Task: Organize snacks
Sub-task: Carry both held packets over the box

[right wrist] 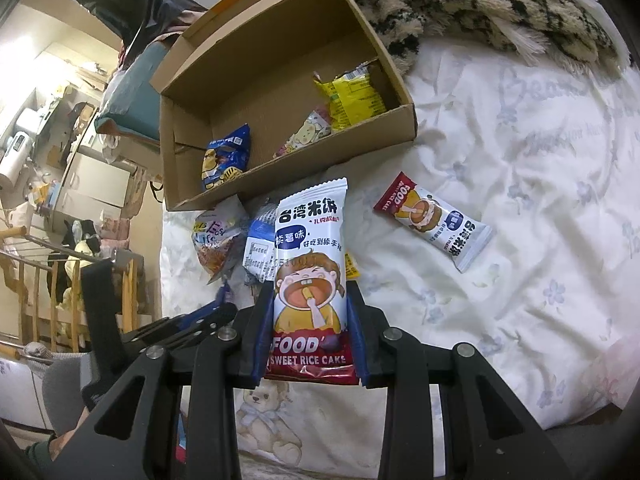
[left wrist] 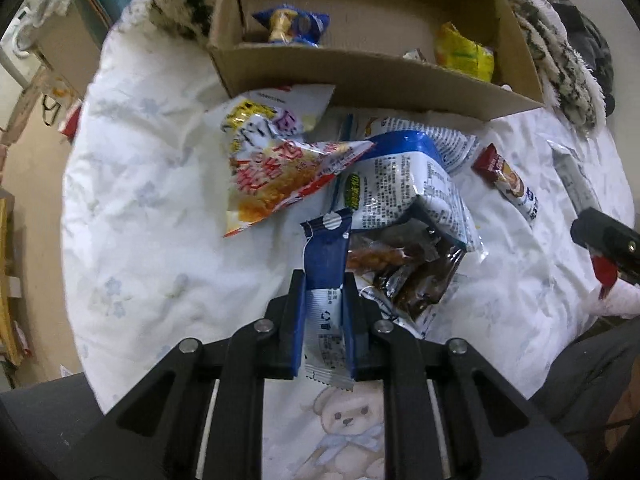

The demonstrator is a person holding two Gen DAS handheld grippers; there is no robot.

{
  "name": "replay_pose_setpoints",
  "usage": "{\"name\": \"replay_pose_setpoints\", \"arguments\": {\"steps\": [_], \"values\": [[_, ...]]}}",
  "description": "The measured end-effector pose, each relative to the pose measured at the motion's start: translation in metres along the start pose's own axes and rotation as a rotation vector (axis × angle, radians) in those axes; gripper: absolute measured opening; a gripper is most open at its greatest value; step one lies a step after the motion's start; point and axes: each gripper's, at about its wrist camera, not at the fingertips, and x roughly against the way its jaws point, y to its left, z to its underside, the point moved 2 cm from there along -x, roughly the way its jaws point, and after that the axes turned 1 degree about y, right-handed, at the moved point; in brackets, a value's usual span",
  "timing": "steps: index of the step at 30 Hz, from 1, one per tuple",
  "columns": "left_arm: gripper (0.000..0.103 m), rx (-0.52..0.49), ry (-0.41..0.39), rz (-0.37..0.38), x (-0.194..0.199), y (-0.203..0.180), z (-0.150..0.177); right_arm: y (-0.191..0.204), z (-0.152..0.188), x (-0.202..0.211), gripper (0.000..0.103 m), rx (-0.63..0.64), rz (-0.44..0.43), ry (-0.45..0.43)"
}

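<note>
Sorting loose snack packets from the bed (left wrist: pixel 140 200) into the cardboard box (left wrist: pixel 360 76) is the step in hand — both tools are loaded and neither packet is in the box yet.

The bed, covered with a pale floral sheet, carries everything. The cardboard box lies at its far side and has an inner divider; it already holds a blue packet (left wrist: pixel 294 24) in one section and a yellow packet (left wrist: pixel 464 54) in the other, with a small cartoon-printed packet beside the yellow one in the right wrist view. Just in front of the box wall lies a pile of snack bags (left wrist: pixel 380 184), overlapping one another. A red-and-white bar (left wrist: pixel 506 180) lies apart from the pile on the sheet.

The right hand-held gripper (right wrist: pixel 310 320) is clamped on a sweet rice cake packet (right wrist: pixel 310 264), held upright between the blue pads, clear of the sheet. The left hand-held gripper (left wrist: pixel 324 312) is closed on a narrow blue-and-silver sachet (left wrist: pixel 326 280), whose upper end touches the near edge of the pile.

The next move probably calls for lifting the sachet clear of the pile without dragging neighbouring bags, then carrying each packet over the near wall and releasing it in a section — likely with similar items. The thin sachet may slip or fold in the grip.
</note>
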Motion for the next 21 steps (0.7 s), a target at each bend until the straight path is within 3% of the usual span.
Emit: {"name": "replay_pose_setpoints", "arguments": {"steps": [6, 12, 21], "values": [[0.013, 0.047, -0.102, -0.031, 0.039, 0.013, -0.003, 0.006, 0.0, 0.002, 0.035, 0.017, -0.008, -0.016], [0.013, 0.059, -0.2, -0.038, 0.074, 0.02, -0.03, 0.026, -0.008, 0.013, 0.035, 0.109, 0.01, -0.093], [0.014, -0.026, -0.291, -0.059, 0.098, 0.001, -0.077, 0.044, -0.05, 0.022, 0.035, 0.186, 0.001, -0.197]]}}
